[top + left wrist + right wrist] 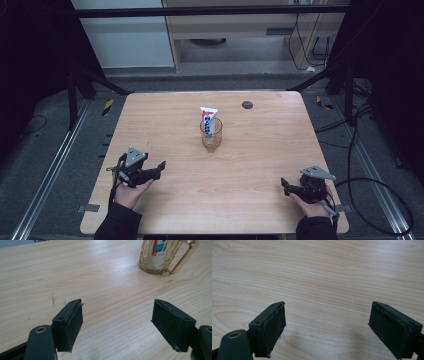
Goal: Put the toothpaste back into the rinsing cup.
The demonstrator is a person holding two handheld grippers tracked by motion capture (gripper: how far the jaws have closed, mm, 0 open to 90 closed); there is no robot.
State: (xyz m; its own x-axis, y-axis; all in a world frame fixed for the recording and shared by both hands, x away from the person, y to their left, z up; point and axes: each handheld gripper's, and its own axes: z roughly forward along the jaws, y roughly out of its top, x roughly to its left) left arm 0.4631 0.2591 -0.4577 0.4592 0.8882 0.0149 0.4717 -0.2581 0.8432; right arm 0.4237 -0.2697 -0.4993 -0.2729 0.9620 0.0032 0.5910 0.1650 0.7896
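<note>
The tabletop [165,120] carries a clear amber glass mug [211,135] near its middle, a little toward the far edge, and a toothpaste tube [208,118] stands in it, so the tube looks already stowed, or not yet taken out. Its long axis runs nearly upright, the flat crimped end up and, probably, the cap down inside the glass. The left gripper [159,166] and right gripper [284,184] rest near the near corners, jaws spread wide, holding nothing.
</note>
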